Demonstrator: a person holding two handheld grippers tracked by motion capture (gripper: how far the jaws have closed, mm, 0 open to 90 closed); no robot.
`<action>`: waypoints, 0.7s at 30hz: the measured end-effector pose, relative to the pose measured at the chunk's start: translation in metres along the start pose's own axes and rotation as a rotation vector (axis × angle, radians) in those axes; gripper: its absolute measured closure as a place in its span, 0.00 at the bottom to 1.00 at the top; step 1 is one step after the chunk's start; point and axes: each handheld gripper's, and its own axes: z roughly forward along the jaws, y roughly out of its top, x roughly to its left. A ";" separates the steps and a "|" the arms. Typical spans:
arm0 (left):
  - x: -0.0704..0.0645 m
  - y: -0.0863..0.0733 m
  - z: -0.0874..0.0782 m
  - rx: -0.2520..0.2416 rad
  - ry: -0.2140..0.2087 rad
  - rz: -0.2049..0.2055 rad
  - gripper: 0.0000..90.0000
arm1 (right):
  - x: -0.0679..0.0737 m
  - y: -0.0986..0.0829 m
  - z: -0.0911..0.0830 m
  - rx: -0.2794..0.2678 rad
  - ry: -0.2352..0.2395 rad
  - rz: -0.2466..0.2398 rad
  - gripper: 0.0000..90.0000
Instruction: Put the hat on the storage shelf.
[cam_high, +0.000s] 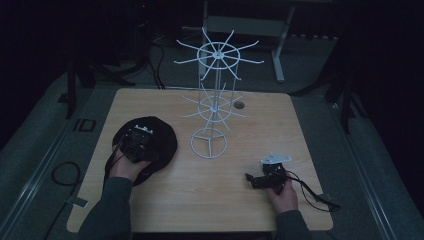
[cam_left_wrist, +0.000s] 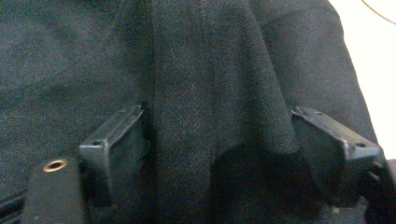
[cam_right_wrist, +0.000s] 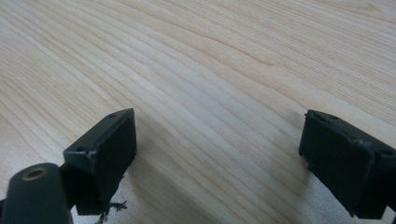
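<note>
Left gripper (cam_high: 136, 145) is right down on the black hat (cam_high: 165, 137), which lies at the left side of the worktop (cam_high: 200, 200), just beside the base of the white wire rack (cam_high: 212, 107). In the left gripper view the jaws are spread wide with a ridge of dark cloth (cam_left_wrist: 210, 93) bunched up between them, and nothing is pinched yet. Over on the right, the right gripper (cam_high: 256, 180) lies low on the bare wood, well apart from the hat, its jaws spread with only wood grain (cam_right_wrist: 210, 93) between them.

So the pick-up looks about to happen, and here's the worry: that fabric is soft and loose. If the jaws close on only a shallow fold, it could slip out as the hat comes up. Grab just the top layer and the hat may sag and drag across the worktop. And the rack stands close, with thin prongs sticking out at two levels. A wide swing with a floppy hat could snag a prong and tip the whole light frame. A deep bite on the cloth and a clean lift seem the safe call.
</note>
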 end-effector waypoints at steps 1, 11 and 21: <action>0.000 0.000 0.000 0.008 0.004 0.000 0.27 | 0.000 0.000 0.000 0.000 0.000 0.000 0.12; 0.006 -0.002 -0.001 0.045 0.010 -0.016 0.59 | 0.000 0.000 0.000 0.000 0.000 0.000 0.12; 0.008 -0.001 -0.005 0.041 0.015 0.006 0.86 | 0.000 0.000 0.000 0.000 0.000 0.000 0.12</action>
